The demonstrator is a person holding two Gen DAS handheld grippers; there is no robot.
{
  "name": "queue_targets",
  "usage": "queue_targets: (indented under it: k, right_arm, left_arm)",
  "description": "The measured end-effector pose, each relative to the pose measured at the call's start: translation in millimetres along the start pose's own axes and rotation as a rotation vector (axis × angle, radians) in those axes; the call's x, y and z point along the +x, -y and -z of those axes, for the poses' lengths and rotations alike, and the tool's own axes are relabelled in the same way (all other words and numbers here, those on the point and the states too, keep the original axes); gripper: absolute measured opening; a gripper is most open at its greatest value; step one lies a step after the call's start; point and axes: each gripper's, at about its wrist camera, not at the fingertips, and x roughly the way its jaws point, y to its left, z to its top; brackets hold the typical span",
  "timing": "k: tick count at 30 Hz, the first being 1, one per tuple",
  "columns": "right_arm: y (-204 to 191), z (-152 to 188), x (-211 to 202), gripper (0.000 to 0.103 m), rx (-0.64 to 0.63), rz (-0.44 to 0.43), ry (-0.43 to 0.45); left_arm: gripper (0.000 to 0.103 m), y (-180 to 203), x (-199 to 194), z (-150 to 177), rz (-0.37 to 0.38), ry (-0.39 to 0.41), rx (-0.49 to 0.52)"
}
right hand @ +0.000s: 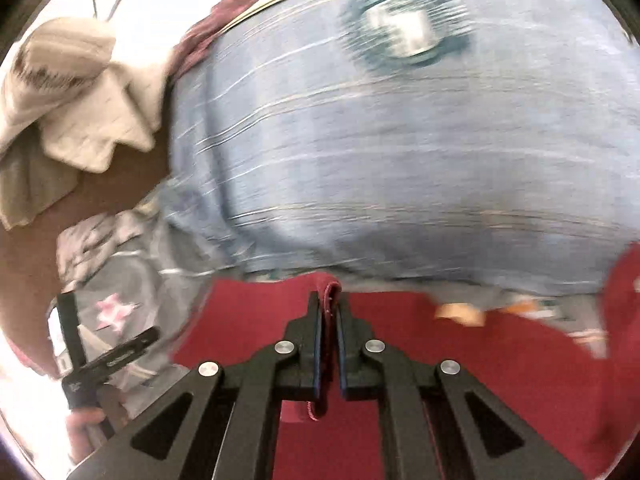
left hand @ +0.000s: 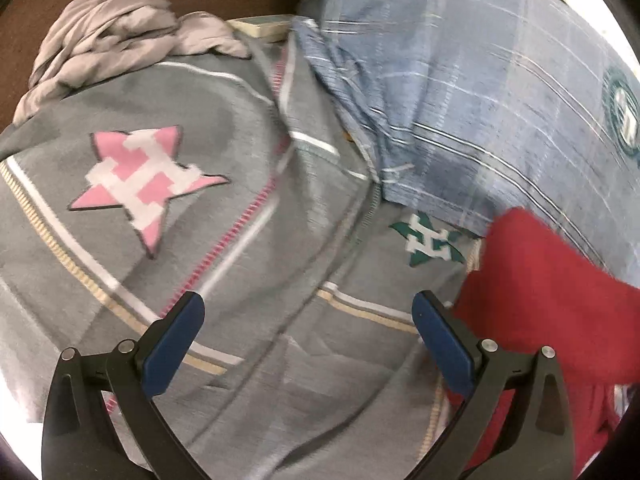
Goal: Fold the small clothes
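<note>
A red garment (right hand: 500,368) lies at the near edge of the bedding; in the left wrist view it (left hand: 540,300) is at the lower right. My right gripper (right hand: 329,304) is shut on a folded edge of the red garment (right hand: 330,284). My left gripper (left hand: 308,312) is open and empty above a grey blanket (left hand: 240,240), just left of the red garment. It also shows in the right wrist view (right hand: 108,356), at the lower left.
The grey blanket carries a pink star patch (left hand: 140,184) and a green star patch (left hand: 432,240). A blue striped cover (left hand: 480,100) with a round green logo (right hand: 404,28) lies beyond. Crumpled beige cloths (left hand: 100,40) (right hand: 76,92) lie on the brown surface (right hand: 120,184).
</note>
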Motion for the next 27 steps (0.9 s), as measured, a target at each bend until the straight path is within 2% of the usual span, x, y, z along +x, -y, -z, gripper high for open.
queue_targets:
  k: [4,8,12,15,17,19,21,22,23,24,25,26,27]
  right_arm:
    - [58.0,13.1,-1.8,0.005,0.083,0.128,-0.046]
    - [92.2,43.7,17.7,0.005,0.117,0.238,-0.119]
    - [126.3,62.9,27.3,0.005,0.197,0.255,-0.165]
    - [130.5,63.1,19.7,0.005,0.208,0.245,-0.145]
    - [127.2,59.0,13.3,0.005,0.173,0.279,-0.121]
    - [129.2,54.9,12.1,0.005,0.151,0.322,-0.115]
    - [138.1,56.0,17.1,0.006,0.164,0.354,-0.135]
    - [143.0,57.7,21.0,0.007,0.169,0.379,-0.158]
    - [147.5,61.4,25.3,0.012,0.169,0.414,-0.184]
    - [150.6,64.6,29.0,0.014,0.168,0.467,-0.203]
    - [150.1,66.1,26.7,0.016,0.172,0.485,-0.198]
    - [147.6,67.5,24.2,0.025,0.179,0.473,-0.185]
    - [141.0,67.2,15.9,0.036,0.196,0.423,-0.151]
  left_arm:
    - [0.103,24.8,-0.8,9.0,0.013,0.011,0.086]
    - [0.103,41.5,2.6,15.0,0.034,-0.004,0.128]
    - [0.103,59.7,3.6,24.2,0.074,-0.014,0.166]
    - [0.103,72.2,-0.2,32.0,0.133,-0.009,0.192]
    - [0.103,83.5,1.7,38.5,0.167,-0.027,0.231]
    - [0.103,96.1,8.9,47.2,0.133,-0.061,0.305]
    - [0.103,108.3,24.9,59.4,0.018,-0.103,0.398]
    - [0.103,110.2,30.1,62.4,-0.006,-0.118,0.419]
    - [0.103,110.3,33.5,64.1,-0.006,-0.125,0.421]
    - [0.103,106.8,31.8,61.9,0.005,-0.121,0.386]
    - [0.103,102.6,30.2,60.0,0.011,-0.127,0.366]
    - [0.103,99.1,28.4,57.1,0.029,-0.136,0.343]
    - [0.103,96.8,27.4,55.9,0.041,-0.138,0.332]
